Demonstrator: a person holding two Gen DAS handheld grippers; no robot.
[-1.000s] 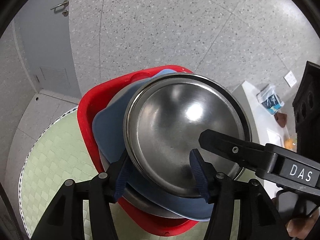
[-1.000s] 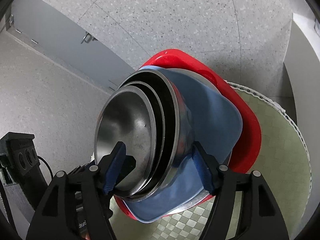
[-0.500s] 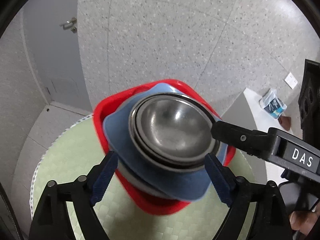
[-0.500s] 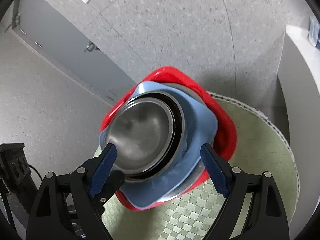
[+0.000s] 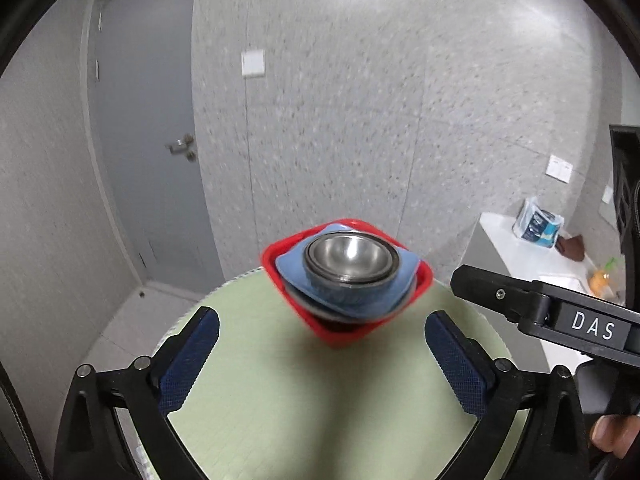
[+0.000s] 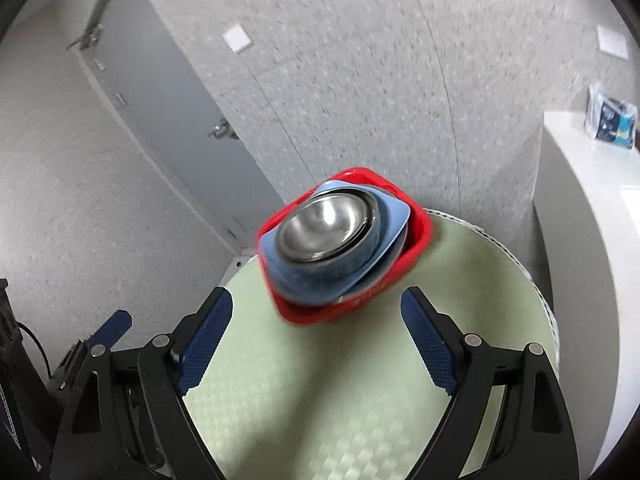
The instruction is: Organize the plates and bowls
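Both grippers let go and pull back

The left gripper and right gripper are wide open now, far from the bowls.

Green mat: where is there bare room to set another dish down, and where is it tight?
The green mat is bare from the red tray toward both cameras, between the open left gripper and right gripper. It is crowded at the far edge, where steel bowls sit in a blue dish inside the tray.

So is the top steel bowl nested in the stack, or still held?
Nested. The steel bowl sits inside the blue dish on the red tray; both grippers, left and right, are open and clear.
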